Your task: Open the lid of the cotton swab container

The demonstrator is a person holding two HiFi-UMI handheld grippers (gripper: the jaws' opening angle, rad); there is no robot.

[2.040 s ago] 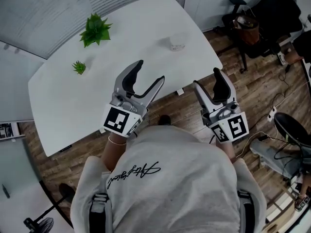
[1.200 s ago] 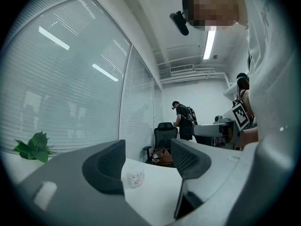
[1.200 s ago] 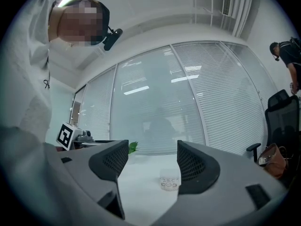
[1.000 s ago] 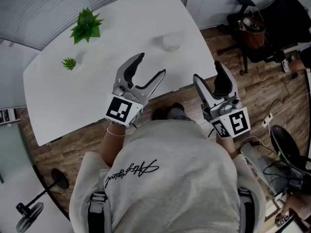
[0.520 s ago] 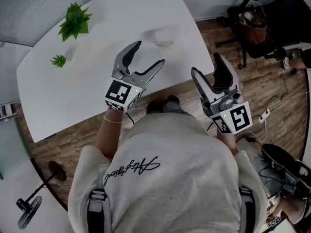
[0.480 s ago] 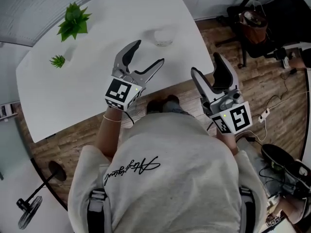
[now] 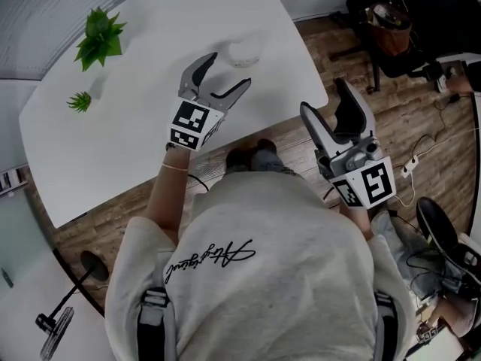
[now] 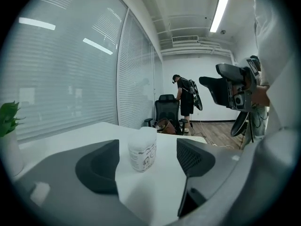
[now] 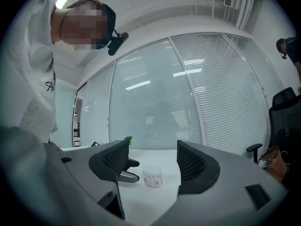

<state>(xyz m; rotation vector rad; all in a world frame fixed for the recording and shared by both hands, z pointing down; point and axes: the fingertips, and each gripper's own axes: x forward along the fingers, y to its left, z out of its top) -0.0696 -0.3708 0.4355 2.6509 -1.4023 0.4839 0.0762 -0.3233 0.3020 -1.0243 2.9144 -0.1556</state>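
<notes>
**Both grippers open; container stands just ahead of the left jaws**

The left gripper (image 8: 146, 160) has its jaws spread wide; they have just been opening. Nothing is clamped. The cotton swab container (image 8: 142, 149) shows in the gap between the two jaw tips but a little beyond them, upright on the white table (image 7: 128, 156), lid on, and neither pad touches it. In the head view the same container (image 7: 244, 51) sits just past the tips, near the table's far edge.

The right gripper (image 9: 153, 163) also has its jaws apart, with nothing between the pads. Looking along them, the container appears small and well ahead, framed in the gap, with the left gripper's tips just to its left. From the head view this gripper hangs off the table's edge, above the wooden floor (image 7: 391, 119).

Further from the left jaws, a larger potted plant (image 7: 98, 36) and a smaller one (image 7: 79, 101) stand on the table. Beyond the table are a black office chair (image 8: 167, 109) and a standing person (image 8: 186, 98).
</notes>
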